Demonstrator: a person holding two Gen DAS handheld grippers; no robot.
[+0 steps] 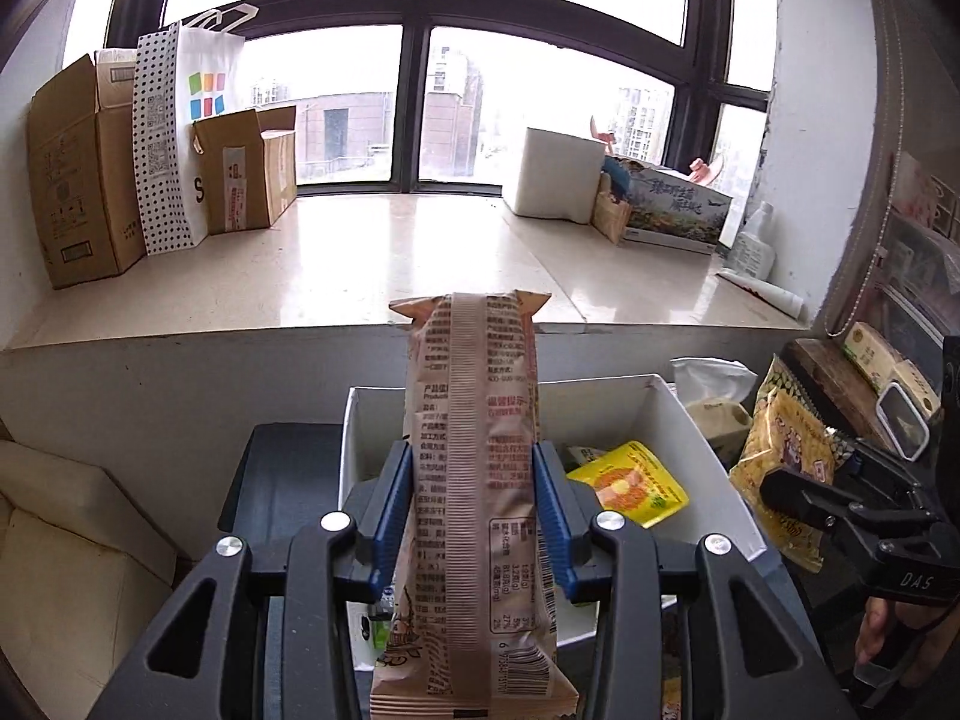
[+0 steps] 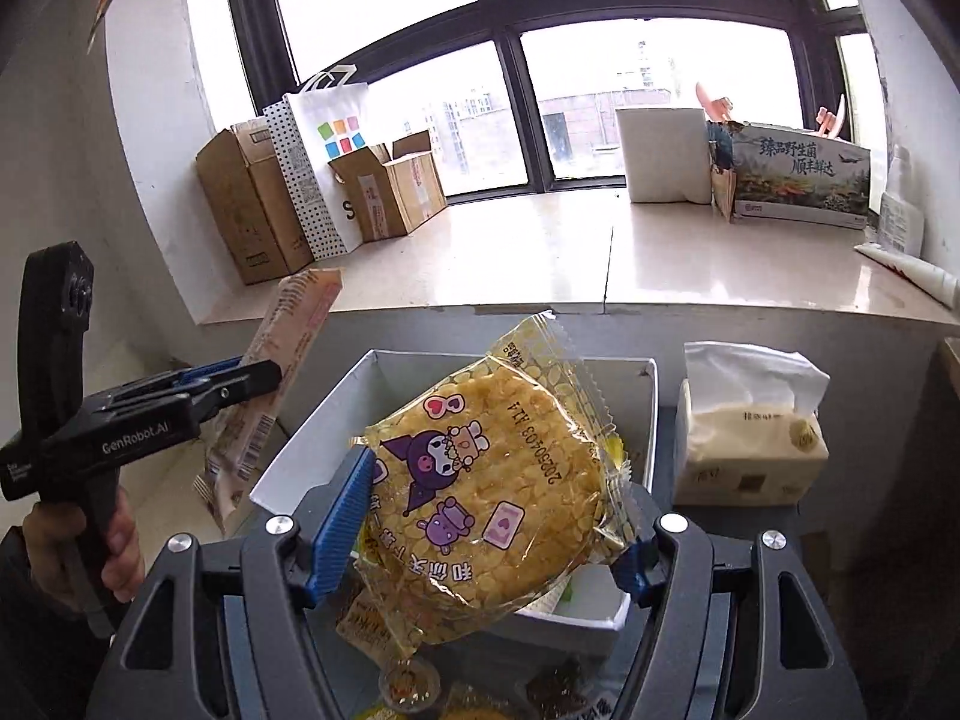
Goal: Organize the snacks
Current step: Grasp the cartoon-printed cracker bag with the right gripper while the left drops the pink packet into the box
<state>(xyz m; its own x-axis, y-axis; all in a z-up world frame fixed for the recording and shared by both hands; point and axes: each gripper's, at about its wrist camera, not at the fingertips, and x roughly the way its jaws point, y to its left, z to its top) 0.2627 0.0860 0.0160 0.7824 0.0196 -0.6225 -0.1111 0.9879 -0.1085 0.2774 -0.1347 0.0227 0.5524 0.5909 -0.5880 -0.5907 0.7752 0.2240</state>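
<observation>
My left gripper point(image 1: 474, 480) is shut on a long beige snack packet point(image 1: 474, 420) and holds it upright above the white box point(image 1: 690, 420). The packet point(image 2: 282, 360) and left gripper point(image 2: 264, 375) also show at the left of the right wrist view. My right gripper point(image 2: 489, 510) is shut on a round yellow corn cake packet point(image 2: 486, 492) with cartoon figures, held above the white box point(image 2: 312, 426). It also shows in the left wrist view point(image 1: 786, 462), at the right. A yellow packet point(image 1: 636, 483) lies inside the box.
A tissue pack point(image 2: 750, 438) stands right of the box. More snacks point(image 2: 414, 681) lie on the dark surface in front of the box. The windowsill point(image 1: 390, 258) behind holds cardboard boxes point(image 1: 78, 174), a dotted paper bag point(image 1: 174, 138), a white block point(image 1: 558, 174) and a printed box point(image 1: 678, 204).
</observation>
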